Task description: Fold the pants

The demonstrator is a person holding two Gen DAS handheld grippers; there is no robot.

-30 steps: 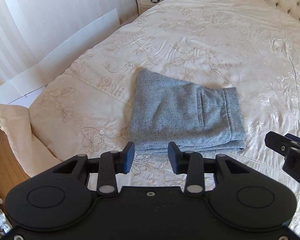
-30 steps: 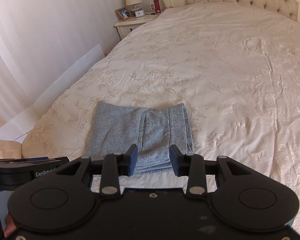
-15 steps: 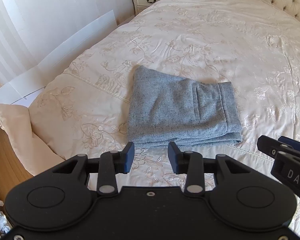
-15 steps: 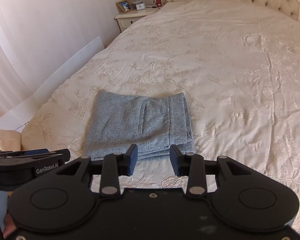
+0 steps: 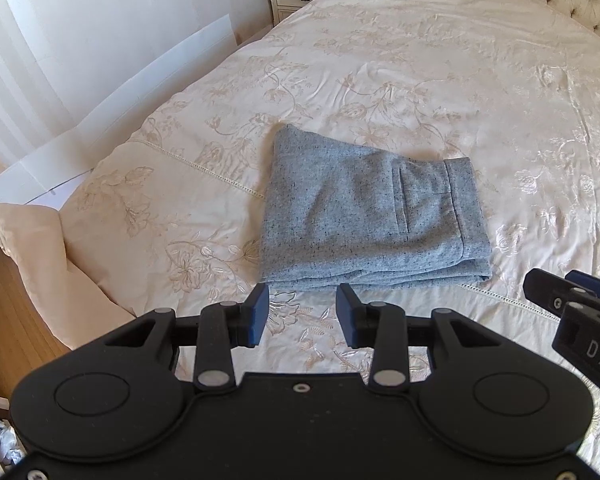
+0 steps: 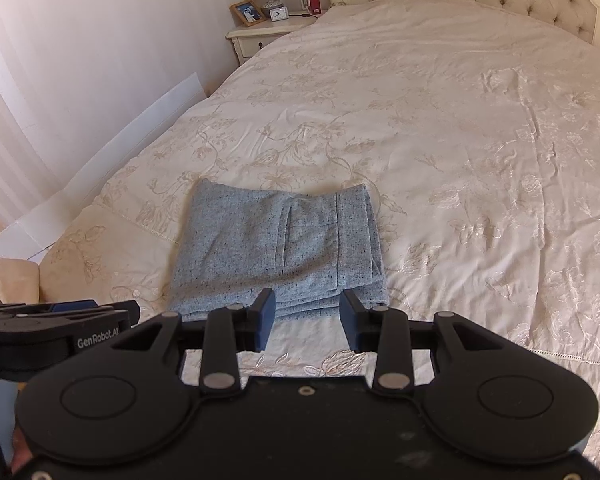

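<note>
Left wrist view: both tongs, left (image 5: 302, 314) and right (image 6: 307, 320), gape empty before seemingly folded pants (image 5: 372, 216).

The pair of speckled grey-blue knit pants (image 5: 364, 216) lay folded into a flat, stacked rectangle on the cream bedspread near its foot edge, back pocket and waistband facing up at the right, layered edges nearest the cameras.
</note>
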